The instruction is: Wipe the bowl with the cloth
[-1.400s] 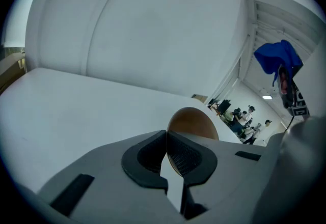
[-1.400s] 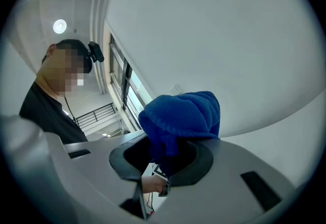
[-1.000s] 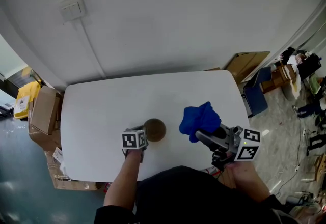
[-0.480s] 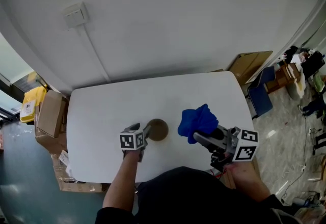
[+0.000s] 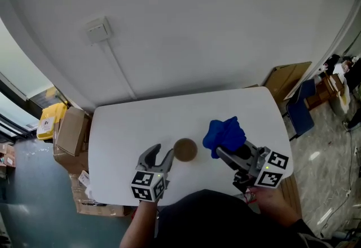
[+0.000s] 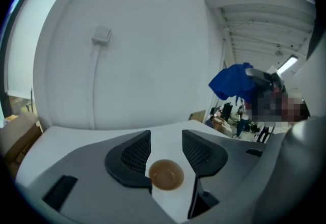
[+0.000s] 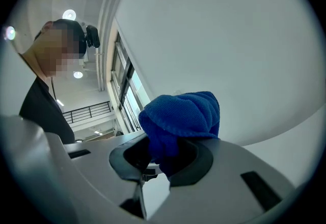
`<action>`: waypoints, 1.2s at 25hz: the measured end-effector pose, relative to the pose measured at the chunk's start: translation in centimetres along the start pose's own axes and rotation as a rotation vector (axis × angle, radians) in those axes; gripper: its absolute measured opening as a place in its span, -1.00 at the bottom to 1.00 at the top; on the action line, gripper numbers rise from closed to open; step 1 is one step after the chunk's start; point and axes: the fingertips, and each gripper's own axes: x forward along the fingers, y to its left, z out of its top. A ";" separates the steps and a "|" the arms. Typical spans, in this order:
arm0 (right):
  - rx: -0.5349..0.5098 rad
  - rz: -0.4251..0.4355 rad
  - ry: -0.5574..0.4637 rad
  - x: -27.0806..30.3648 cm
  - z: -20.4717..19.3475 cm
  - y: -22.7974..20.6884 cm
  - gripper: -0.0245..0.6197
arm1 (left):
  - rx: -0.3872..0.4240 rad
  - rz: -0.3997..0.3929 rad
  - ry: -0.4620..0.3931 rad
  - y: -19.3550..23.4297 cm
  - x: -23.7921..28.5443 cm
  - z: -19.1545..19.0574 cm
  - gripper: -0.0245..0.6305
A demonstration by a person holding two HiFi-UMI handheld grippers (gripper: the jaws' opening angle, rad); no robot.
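A small brown bowl (image 5: 185, 150) (image 6: 165, 174) stands upright on the white table (image 5: 124, 128). My left gripper (image 5: 161, 154) (image 6: 167, 149) hangs above the table just left of the bowl. Its jaws have just opened from shut, then eased in slightly. They stand open with nothing between them. In the left gripper view the bowl shows below the gap, apart from both pads. My right gripper (image 5: 227, 153) (image 7: 163, 157) is shut on a bunched blue cloth (image 5: 224, 134) (image 7: 181, 116) (image 6: 232, 81), held in the air right of the bowl.
Cardboard boxes (image 5: 70, 131) and a yellow item (image 5: 47, 123) sit on the floor left of the table. More cardboard (image 5: 285, 80) and a blue chair (image 5: 300, 114) stand at the right. A wall switch (image 5: 98, 31) with its cable lies behind.
My left gripper was closed at the bowl's left rim; it opened, came away and rose off the table. The bowl stayed put. The right gripper with the cloth barely moved.
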 end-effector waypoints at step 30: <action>-0.199 0.032 -0.060 0.1 2.5 3.8 -0.71 | 0.160 0.040 -0.305 -3.9 -8.3 11.5 -0.53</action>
